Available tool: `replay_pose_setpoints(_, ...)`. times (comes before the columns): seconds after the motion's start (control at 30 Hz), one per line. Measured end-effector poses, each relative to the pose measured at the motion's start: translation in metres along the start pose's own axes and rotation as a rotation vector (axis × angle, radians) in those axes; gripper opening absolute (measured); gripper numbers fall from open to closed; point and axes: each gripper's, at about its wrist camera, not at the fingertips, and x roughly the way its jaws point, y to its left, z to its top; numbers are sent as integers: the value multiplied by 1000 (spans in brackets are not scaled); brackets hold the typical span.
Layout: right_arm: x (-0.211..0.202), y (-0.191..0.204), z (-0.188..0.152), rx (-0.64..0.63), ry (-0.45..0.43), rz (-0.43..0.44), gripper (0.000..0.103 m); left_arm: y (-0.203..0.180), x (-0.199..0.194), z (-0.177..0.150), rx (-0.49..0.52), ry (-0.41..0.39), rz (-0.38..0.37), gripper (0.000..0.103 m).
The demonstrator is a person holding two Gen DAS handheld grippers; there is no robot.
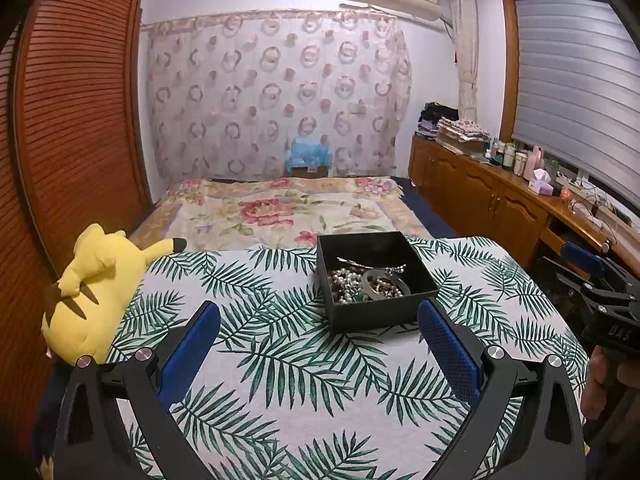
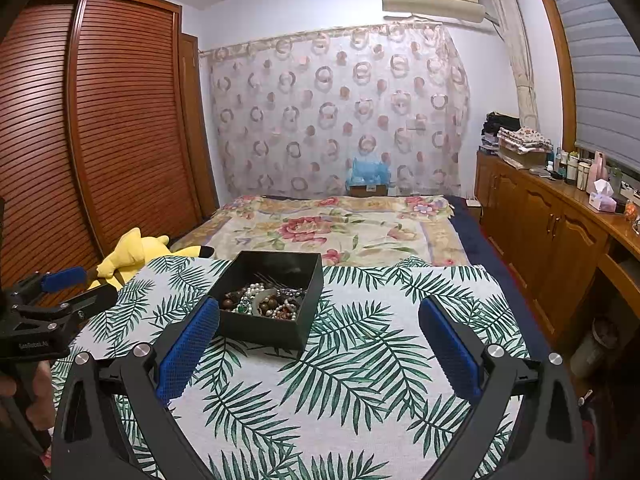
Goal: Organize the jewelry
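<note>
Left gripper (image 1: 319,328): we see both blue pads spread wide, with nothing between them, hovering over the cloth (image 1: 280,360) short of the box (image 1: 372,316). Right gripper (image 2: 319,328): same condition, jaws wide apart and empty; its left pad (image 2: 188,348) overlaps the near-left corner of the box in view, and we cannot tell whether they touch.

In the left view, the right gripper is cut off at the frame's right edge, and part of a hand shows below it. In the right view, the left gripper is likewise cut off at the left edge.

We see an open black square box without a lid, standing on the cloth toward its far side. Jewelry (image 2: 262,300) lies heaped against the near wall: white pearl strands, brown beads, a pale green bangle, small green stones and a silver pin. Individual pieces in the tangle are hard to separate.

We note a white cloth printed with green palm leaves. A yellow plush (image 1: 92,292) lies at its left edge. Beyond it lies a bed with a floral cover (image 2: 340,228), a louvred wardrobe (image 2: 120,120) on the left, and wooden cabinets (image 2: 560,232) on the right.
</note>
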Motion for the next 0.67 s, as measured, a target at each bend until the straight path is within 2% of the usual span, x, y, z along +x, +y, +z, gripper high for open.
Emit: replay_pose_setpoints(0.67,1,1,-1,1,1,2,101,-2,1,2,-6,0,-3,96)
